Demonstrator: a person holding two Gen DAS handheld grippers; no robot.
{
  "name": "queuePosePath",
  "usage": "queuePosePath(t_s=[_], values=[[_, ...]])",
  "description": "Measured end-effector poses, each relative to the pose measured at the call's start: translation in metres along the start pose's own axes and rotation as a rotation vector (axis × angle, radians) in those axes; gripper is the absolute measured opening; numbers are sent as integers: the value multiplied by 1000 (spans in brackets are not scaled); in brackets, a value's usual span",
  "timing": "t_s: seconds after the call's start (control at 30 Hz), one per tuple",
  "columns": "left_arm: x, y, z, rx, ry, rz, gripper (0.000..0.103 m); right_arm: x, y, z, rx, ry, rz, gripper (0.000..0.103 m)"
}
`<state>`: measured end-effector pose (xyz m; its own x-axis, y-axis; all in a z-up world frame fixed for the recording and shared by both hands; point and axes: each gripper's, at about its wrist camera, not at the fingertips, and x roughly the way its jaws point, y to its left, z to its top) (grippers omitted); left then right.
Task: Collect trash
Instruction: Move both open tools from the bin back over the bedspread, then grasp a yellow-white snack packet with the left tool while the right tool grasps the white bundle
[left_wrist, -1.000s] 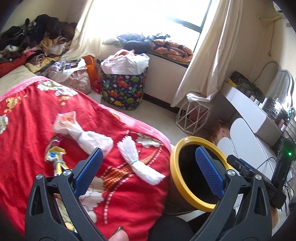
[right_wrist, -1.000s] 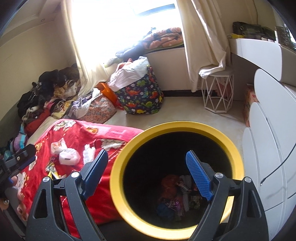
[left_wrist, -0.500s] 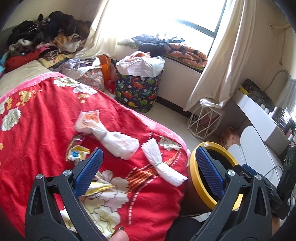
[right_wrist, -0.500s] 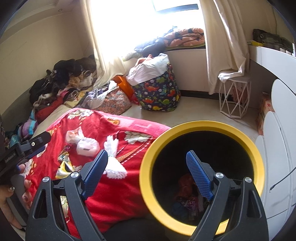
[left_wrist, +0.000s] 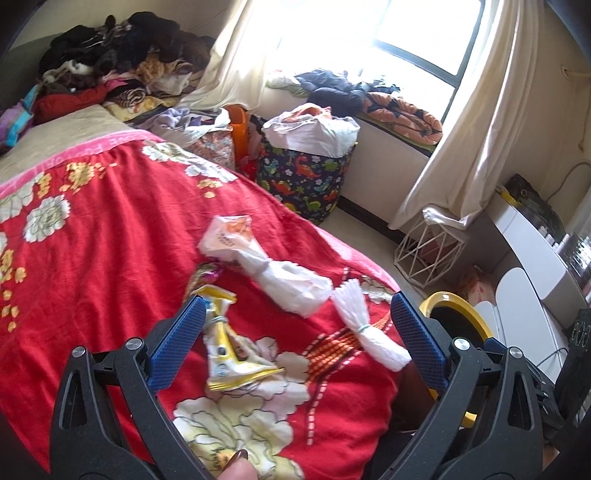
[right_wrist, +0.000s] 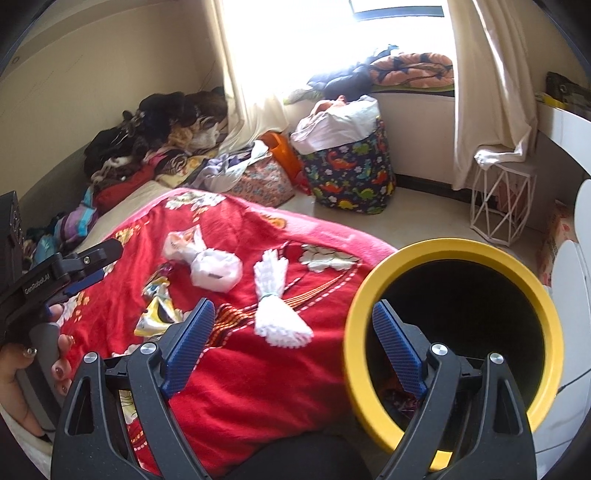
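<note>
Trash lies on the red flowered blanket (left_wrist: 92, 236): a yellow snack wrapper (left_wrist: 225, 354), a white plastic bag with an orange print (left_wrist: 258, 258), and a white tied paper bundle (left_wrist: 365, 328). They also show in the right wrist view: the wrapper (right_wrist: 155, 314), the bag (right_wrist: 210, 266), the bundle (right_wrist: 275, 299). My left gripper (left_wrist: 295, 339) is open and empty just above the wrapper. My right gripper (right_wrist: 293, 339) is open and empty between the bed and the yellow-rimmed black bin (right_wrist: 454, 251), which holds some trash.
A dinosaur-print laundry basket (left_wrist: 310, 173) stands by the window wall. A white wire stool (left_wrist: 428, 254) and white furniture (left_wrist: 528, 240) are on the right. Piled clothes (left_wrist: 122, 70) lie at the bed's far end. The bin rim (left_wrist: 458, 314) sits at the bed's corner.
Both grippers have swung left, away from the bin and over the bed. The left gripper has come closer to the yellow wrapper. Both stay open.
</note>
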<state>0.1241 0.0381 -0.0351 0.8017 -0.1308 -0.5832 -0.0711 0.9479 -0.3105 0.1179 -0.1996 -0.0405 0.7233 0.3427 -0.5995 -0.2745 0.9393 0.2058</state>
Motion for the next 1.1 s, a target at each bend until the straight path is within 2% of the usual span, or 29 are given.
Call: queuePosePath(t_s=[0.23,0.5,0.57,0.67,0.77,0.83,0.9,1.0,1.1], values=[[6,20,-7,-24,30,40,92,26,20,0,-77,44,8,85],[22,51,-24,-130,110,50,92,75,28,-3,-152,125,-27,84],[27,54,-27,-143,129,44,86,86,30,-3,-166,140,-24,82],[36,55,-32,-151,158,39,79,105,32,-6,-200,185,-48,73],[45,53,-36,-147,183,37,72,119,34,-12,-216,226,-51,60],[51,53,-40,-150,201,38,70,126,36,-17,-230,254,-39,35],[56,54,-43,-154,214,42,67,126,37,-21,-236,266,-36,23],[61,54,-46,-153,226,58,58,119,38,-27,-218,249,-20,20],[64,55,-49,-144,236,69,44,107,39,-30,-194,230,13,19]])
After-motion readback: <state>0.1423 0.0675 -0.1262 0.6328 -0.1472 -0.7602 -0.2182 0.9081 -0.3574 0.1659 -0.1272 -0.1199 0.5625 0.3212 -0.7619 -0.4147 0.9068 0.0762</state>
